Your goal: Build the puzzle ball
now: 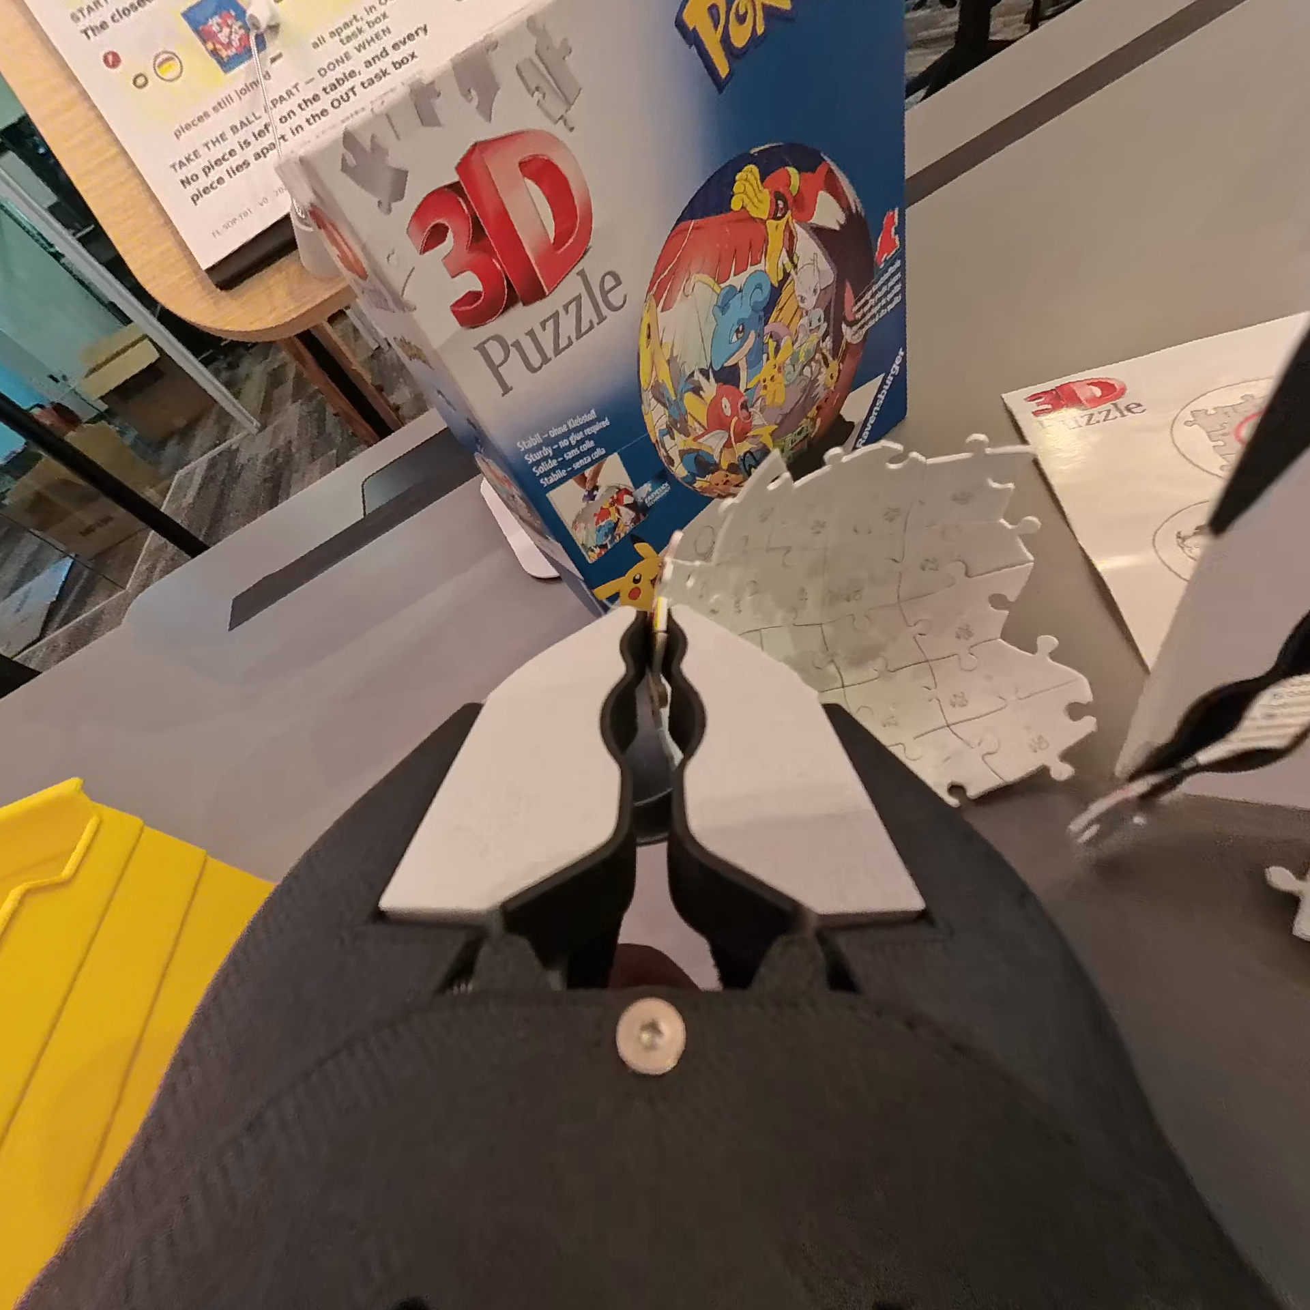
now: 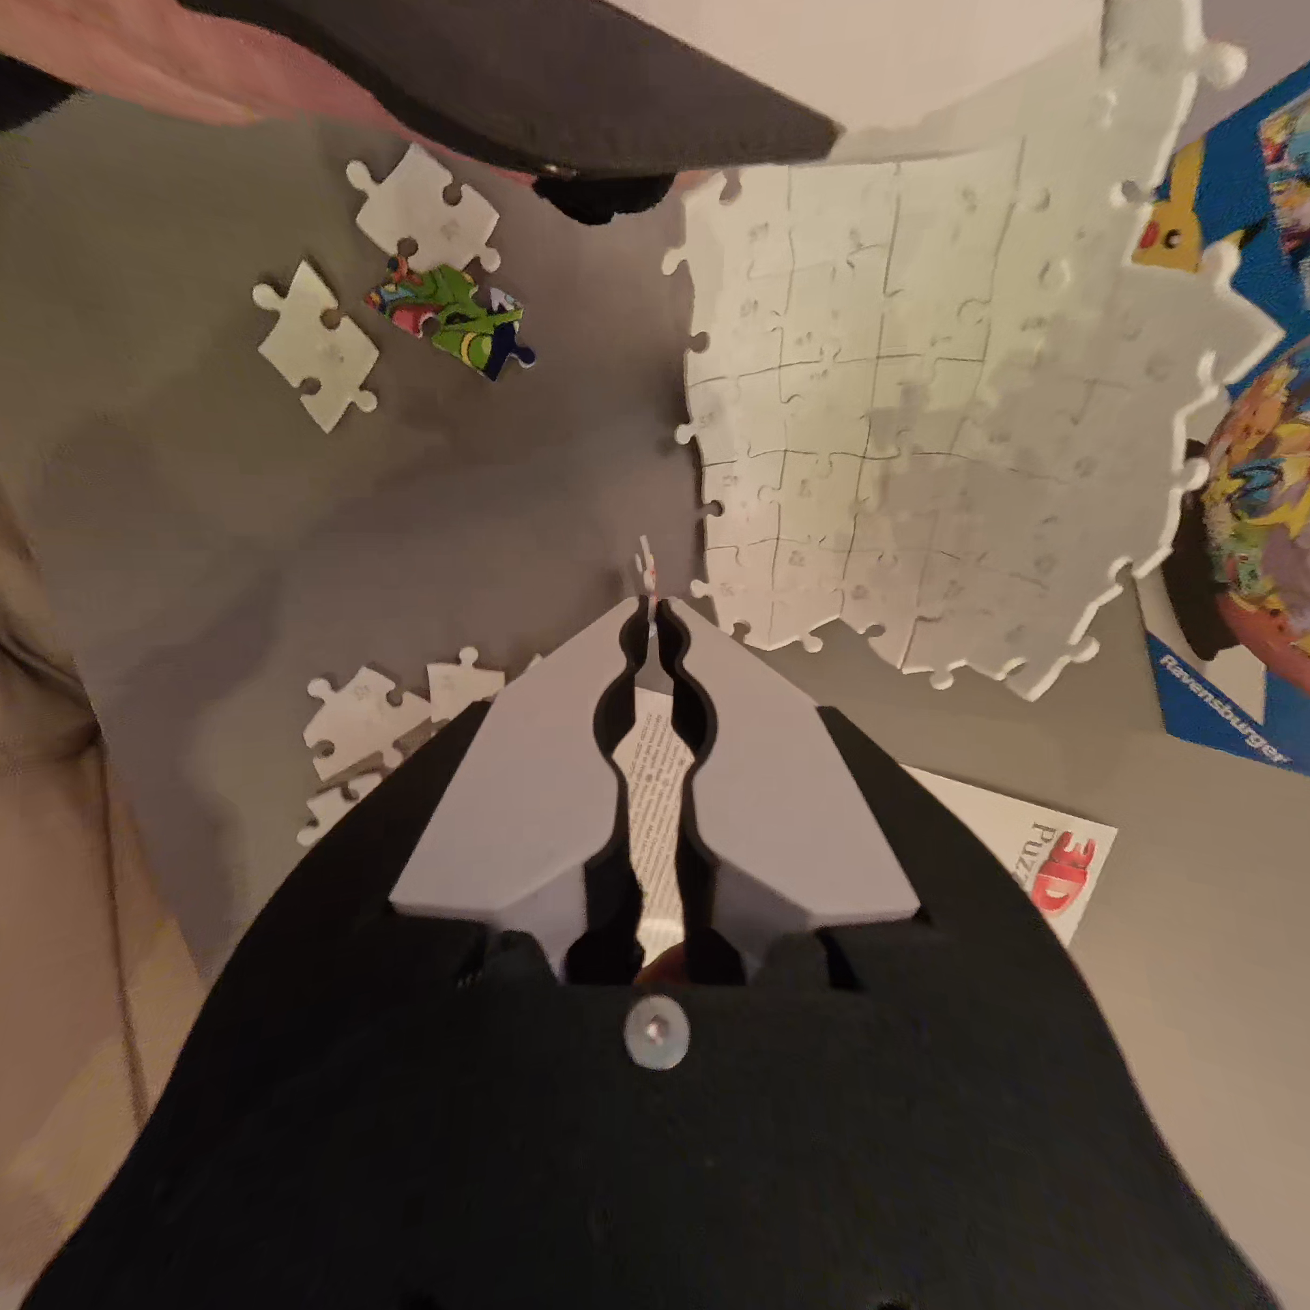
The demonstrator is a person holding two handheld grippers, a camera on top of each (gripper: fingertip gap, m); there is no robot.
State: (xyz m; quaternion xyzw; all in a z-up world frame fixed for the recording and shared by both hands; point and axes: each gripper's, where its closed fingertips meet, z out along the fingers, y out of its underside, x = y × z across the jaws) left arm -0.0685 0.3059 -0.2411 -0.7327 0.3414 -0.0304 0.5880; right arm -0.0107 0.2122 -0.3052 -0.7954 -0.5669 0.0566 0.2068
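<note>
Left gripper point(image 1: 656, 624) clamps shell point(image 1: 886, 609) rim, so we steady it off the table point(image 1: 213, 709) | right gripper point(image 2: 648, 602) pinches piece point(image 2: 646, 574) edge-on, beside shell for insertion, we judge.

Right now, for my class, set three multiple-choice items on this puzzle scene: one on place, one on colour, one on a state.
1. Where does the puzzle box stand? A flat on the floor; B behind the puzzle shell; C on a chair.
2. What colour is the bin? A red; B yellow; C green.
3. The left gripper is: A wide open; B shut on the box; C shut on the shell's edge.
Key: B, it rises behind the shell; B, yellow walls; C, the jaws pinch the shell's rim.
</note>
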